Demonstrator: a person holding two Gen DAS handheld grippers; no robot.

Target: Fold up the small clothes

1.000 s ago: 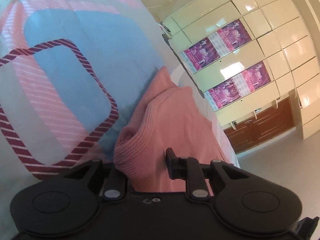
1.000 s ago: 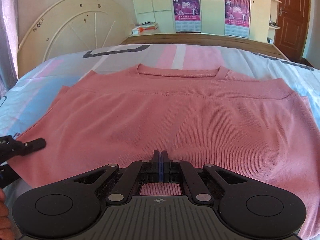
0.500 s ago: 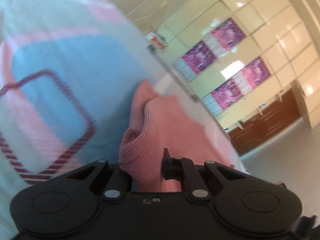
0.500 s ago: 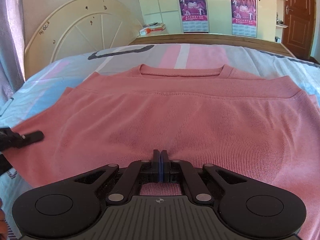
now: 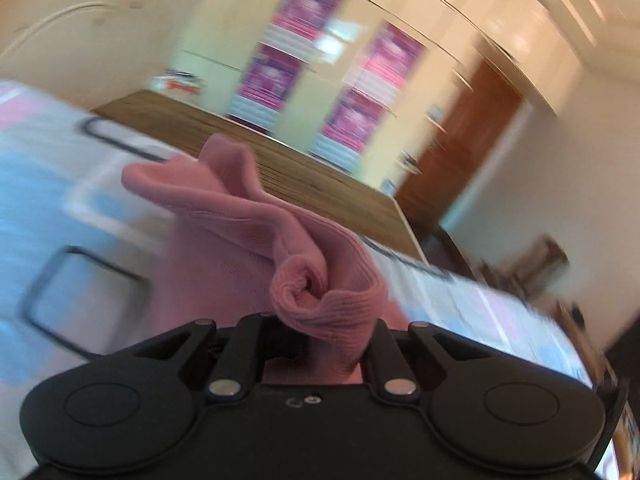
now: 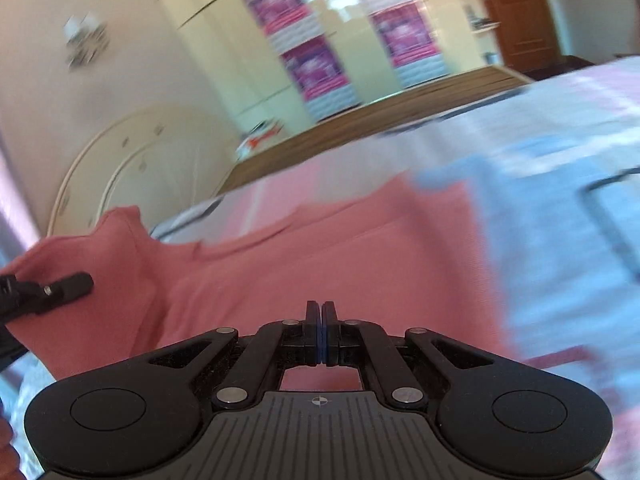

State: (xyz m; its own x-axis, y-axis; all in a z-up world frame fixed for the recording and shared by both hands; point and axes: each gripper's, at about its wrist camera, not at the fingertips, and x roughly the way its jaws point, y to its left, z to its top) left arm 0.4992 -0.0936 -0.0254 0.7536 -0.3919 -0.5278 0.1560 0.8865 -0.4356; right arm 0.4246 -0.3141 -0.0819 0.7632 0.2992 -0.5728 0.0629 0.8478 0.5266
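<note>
A pink knit sweater [image 6: 320, 248] lies on the patterned bed sheet [image 6: 560, 240]. My right gripper [image 6: 322, 332] is shut on the sweater's near hem. My left gripper [image 5: 328, 332] is shut on a bunched ribbed edge of the sweater [image 5: 320, 292] and holds it lifted above the bed. The left gripper also shows at the left edge of the right wrist view [image 6: 52, 288], gripping the raised corner. Both views are motion-blurred.
A cream curved headboard [image 6: 132, 152] stands at the bed's left end. A wooden bed frame edge [image 6: 380, 120] runs along the far side. Cream wardrobes with purple posters [image 6: 316, 64] and a brown door [image 6: 516, 12] are behind.
Both grippers have lifted and swung with the sweater. The left corner has risen off the bed and the left camera has rolled towards level. The views have turned blurry.
</note>
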